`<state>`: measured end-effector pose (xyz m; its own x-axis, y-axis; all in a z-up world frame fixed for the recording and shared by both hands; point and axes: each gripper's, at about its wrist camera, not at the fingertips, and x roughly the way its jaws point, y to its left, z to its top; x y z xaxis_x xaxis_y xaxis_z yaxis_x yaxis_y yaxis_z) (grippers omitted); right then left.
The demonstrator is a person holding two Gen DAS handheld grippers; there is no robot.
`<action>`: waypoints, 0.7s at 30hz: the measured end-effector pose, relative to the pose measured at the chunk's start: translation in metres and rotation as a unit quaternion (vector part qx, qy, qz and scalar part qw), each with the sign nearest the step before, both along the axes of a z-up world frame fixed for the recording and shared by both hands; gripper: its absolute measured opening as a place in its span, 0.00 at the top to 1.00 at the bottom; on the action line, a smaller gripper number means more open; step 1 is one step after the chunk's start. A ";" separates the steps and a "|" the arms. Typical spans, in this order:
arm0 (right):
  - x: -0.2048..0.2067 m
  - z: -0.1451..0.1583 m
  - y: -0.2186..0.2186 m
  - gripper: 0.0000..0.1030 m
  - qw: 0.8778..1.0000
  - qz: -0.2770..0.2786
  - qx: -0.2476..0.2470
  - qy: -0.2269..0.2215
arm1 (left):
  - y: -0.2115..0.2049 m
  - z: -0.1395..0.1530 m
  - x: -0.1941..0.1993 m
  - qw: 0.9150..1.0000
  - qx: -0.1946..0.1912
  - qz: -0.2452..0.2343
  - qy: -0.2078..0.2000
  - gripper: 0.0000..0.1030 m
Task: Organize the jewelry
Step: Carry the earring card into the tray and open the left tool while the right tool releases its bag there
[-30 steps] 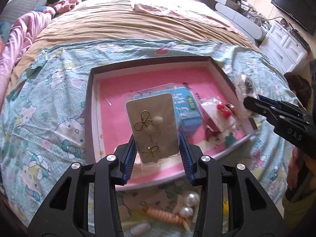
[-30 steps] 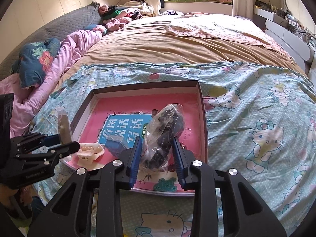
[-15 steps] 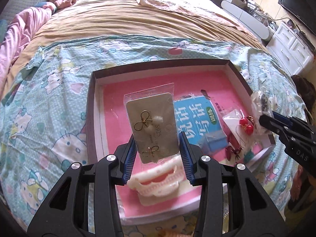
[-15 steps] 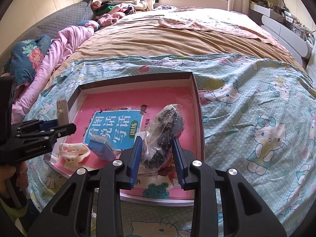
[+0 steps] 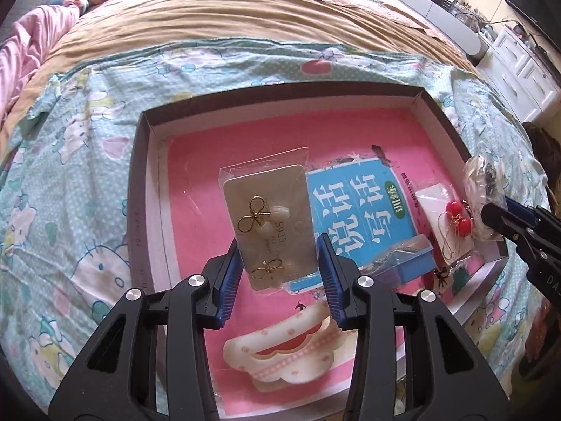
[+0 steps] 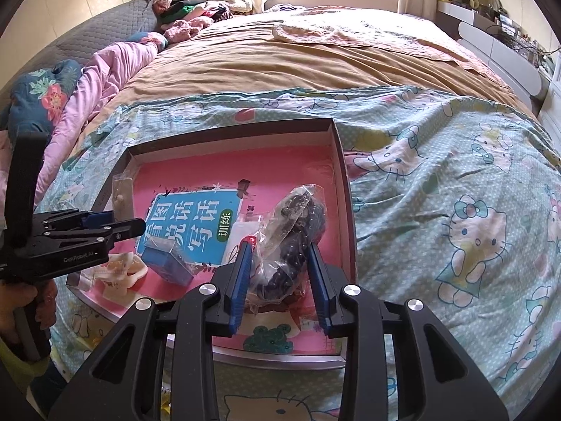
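While the left gripper (image 5: 278, 256) holds a beige earring card (image 5: 270, 224) in a clear sleeve between its closed blue pads, the card stands upright above the pink floor of the shallow box (image 5: 140, 189). The right gripper (image 6: 280, 266) has its jaws pressed on a clear bag of dark beads (image 6: 291, 231), over the right part of the same box. Inside the box lie a blue booklet (image 5: 364, 207), a small blue case (image 5: 403, 263), red bead earrings (image 5: 455, 217) and a white-pink hair clip (image 5: 287, 351). The box rests on a bedsheet with cat print (image 6: 455, 210).
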<state>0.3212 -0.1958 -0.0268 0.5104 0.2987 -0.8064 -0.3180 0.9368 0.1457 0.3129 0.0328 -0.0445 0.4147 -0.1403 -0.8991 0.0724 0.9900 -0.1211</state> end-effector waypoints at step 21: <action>0.004 -0.008 0.017 0.65 1.000 -0.001 0.003 0.016 | 0.007 0.000 -0.014 1.000 -0.020 0.004 0.001 0.62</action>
